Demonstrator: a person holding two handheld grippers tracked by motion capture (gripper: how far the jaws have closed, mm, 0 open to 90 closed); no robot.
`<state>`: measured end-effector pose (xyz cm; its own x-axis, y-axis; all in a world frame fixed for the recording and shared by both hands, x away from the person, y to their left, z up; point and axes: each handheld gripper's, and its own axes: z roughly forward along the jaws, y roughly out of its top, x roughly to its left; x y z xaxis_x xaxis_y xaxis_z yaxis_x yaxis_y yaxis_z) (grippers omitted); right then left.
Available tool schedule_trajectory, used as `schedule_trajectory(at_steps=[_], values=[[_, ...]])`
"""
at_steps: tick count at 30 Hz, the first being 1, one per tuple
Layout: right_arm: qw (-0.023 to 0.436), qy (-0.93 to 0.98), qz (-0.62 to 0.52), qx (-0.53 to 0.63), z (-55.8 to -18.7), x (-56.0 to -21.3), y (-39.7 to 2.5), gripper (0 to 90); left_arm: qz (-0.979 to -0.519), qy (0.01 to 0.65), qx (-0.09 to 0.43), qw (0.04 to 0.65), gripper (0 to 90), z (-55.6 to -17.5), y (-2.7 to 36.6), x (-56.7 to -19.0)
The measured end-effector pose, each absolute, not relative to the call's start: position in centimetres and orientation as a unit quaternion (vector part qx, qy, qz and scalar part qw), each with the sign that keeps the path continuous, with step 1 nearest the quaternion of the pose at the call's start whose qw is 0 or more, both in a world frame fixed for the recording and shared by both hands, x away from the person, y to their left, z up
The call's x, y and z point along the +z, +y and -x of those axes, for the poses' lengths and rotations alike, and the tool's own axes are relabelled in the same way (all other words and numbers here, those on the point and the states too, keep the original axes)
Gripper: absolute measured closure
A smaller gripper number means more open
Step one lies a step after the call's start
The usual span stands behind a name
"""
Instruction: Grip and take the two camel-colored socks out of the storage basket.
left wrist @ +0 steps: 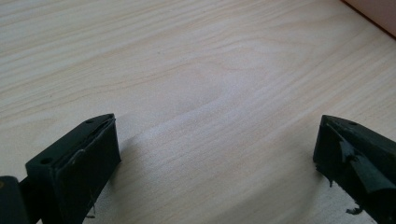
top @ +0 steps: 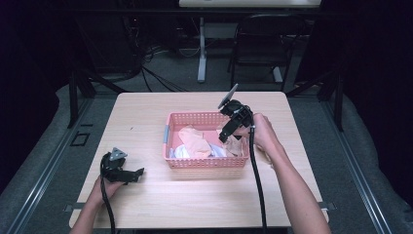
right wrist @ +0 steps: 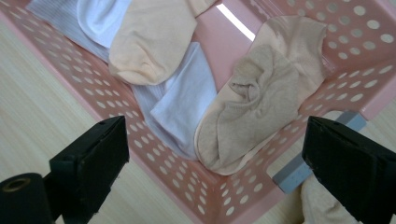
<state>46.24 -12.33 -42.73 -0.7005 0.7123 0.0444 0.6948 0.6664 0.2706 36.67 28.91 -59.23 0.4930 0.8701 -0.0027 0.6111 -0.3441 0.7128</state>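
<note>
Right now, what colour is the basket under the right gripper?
The basket is pink, with round holes in its walls; the right gripper view shows it best.

Pink perforated basket (top: 204, 163) sits on the table, right of centre, long side facing the person. It holds several socks in a loose heap. A beige sock (right wrist: 252, 107) is slumped crumpled into one corner, partly up the wall. A peach sock (right wrist: 149, 37) lies flat, toe rounded, overlapping a white sock (right wrist: 182, 100) and a white ribbed one (right wrist: 60, 16). Another beige sock (right wrist: 322, 205) lies outside the basket wall, on the table.
</note>
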Motion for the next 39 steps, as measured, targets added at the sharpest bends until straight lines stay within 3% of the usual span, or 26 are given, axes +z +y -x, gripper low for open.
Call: schedule_trajectory(at_steps=[6,9,14,28,39], values=[[0.016,0.912,-0.390,0.122,-46.8,-45.2,-11.6,16.9,-0.796,0.465,0.194,0.335,0.1,-36.7,28.9,-59.2],[0.013,0.913,-0.391,0.116,-47.0,-46.2,-11.4,28.1,-0.796,0.465,0.194,0.335,0.1,-36.7,28.9,-59.2],[0.012,0.906,-0.410,0.099,-47.7,-48.3,-11.5,39.3,-0.796,0.465,0.194,0.335,0.1,-36.7,28.9,-59.2],[0.027,0.896,-0.440,0.053,-48.8,-51.5,-11.6,50.3,-0.796,0.465,0.194,0.335,0.1,-36.7,28.9,-59.2],[0.037,0.896,-0.436,0.075,-48.5,-50.8,-11.5,46.7,-0.796,0.465,0.194,0.335,0.1,-36.7,28.9,-59.2]])
